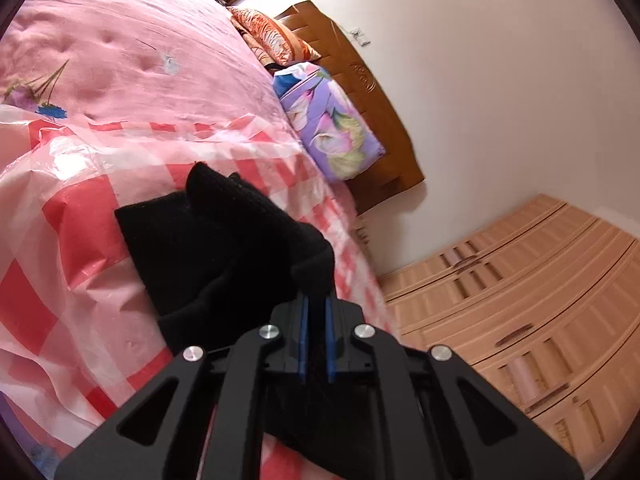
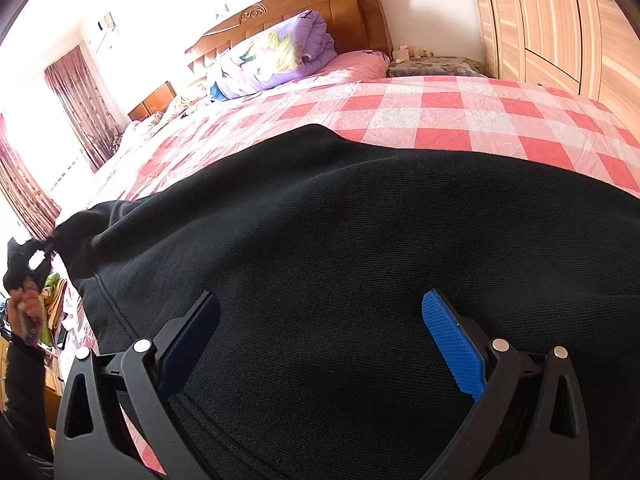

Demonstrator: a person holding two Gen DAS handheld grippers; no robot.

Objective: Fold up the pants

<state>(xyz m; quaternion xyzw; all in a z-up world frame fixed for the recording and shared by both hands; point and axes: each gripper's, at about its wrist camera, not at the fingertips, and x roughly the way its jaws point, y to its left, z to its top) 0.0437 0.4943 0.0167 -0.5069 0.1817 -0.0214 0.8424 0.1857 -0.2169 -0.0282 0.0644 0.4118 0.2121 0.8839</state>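
Observation:
The black pants (image 2: pixel 340 248) lie on a red-and-white checked plastic sheet (image 2: pixel 440 108) on the bed. My left gripper (image 1: pixel 316 300) is shut on an edge of the pants (image 1: pixel 208 248) and lifts the cloth off the sheet. It shows at the far left of the right wrist view (image 2: pixel 38 258), with the cloth pulled up to it. My right gripper (image 2: pixel 320 312) is open, its blue pads (image 2: pixel 452 344) spread wide just over the flat middle of the pants.
A folded purple floral quilt (image 2: pixel 276 52) rests against the wooden headboard (image 2: pixel 352 4). A pink floral bedspread (image 1: pixel 120 48) covers the far side. A light wooden wardrobe (image 1: pixel 520 300) stands beside the bed. Curtains (image 2: pixel 80 92) hang at the window.

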